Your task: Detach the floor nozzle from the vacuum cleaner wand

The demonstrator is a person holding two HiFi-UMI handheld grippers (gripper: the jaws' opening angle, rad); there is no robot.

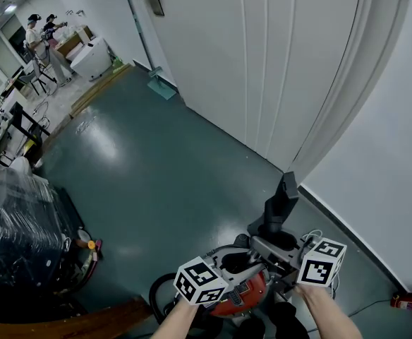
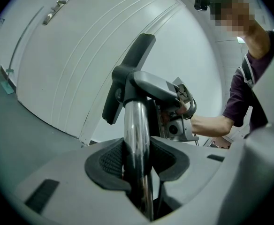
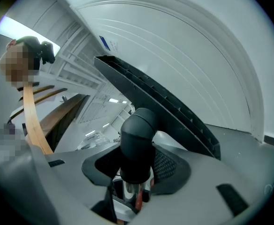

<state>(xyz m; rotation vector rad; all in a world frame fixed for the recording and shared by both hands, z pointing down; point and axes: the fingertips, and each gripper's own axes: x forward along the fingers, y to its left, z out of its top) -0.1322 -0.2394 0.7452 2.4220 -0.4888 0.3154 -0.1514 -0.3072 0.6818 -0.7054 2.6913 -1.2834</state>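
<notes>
A red vacuum cleaner point(image 1: 247, 296) is stood on the glossy dark green floor point(image 1: 156, 182); a red fire extinguisher point(image 1: 409, 301) is seen by the wall point(image 1: 382, 161), and a teal object point(image 1: 161, 88) by the door point(image 1: 262, 55).

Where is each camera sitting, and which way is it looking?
Head view: on the person's head, facing steeply down at the floor, white door and floor nozzle; left forearm and right forearm show.
Left gripper view: on the left gripper, looking along jaws shut on the chrome wand, up at the floor nozzle; right forearm shows.
Right gripper view: on the right gripper, jaws shut on the floor nozzle's black neck; the head camera shows.
Shared: all three see floor nozzle and white door.
</notes>
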